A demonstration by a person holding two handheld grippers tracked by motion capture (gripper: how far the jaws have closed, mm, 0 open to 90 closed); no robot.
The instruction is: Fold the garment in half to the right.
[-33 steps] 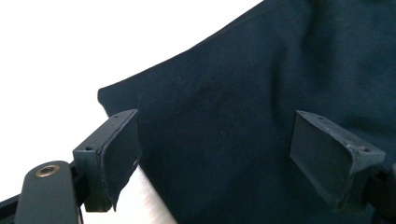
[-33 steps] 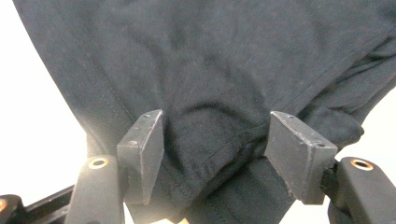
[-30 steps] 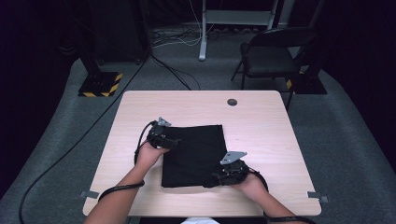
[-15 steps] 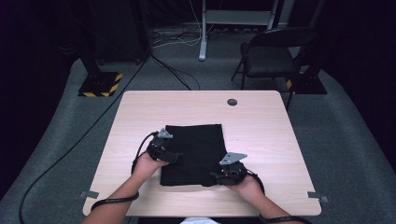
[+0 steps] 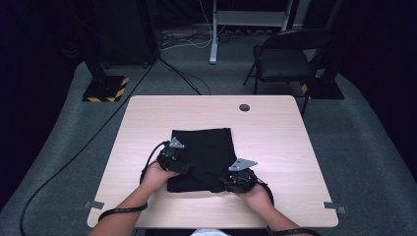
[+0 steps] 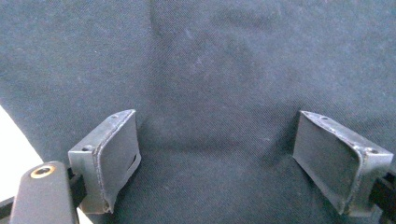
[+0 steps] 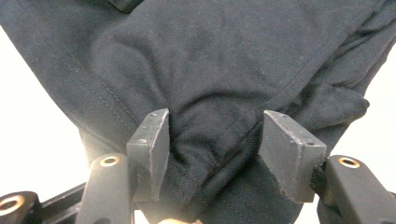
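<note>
Wooden table [image 5: 275, 132] bears unlabelled black garment [image 5: 204, 157]; both grippers' jaws gape.

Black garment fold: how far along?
Done: the black garment already lies folded into a compact rectangle on the table. In hand: the right gripper has a bunched hem between its part-open fingers; the left gripper is open over flat cloth. Left: probably one more fold, then release.
</note>
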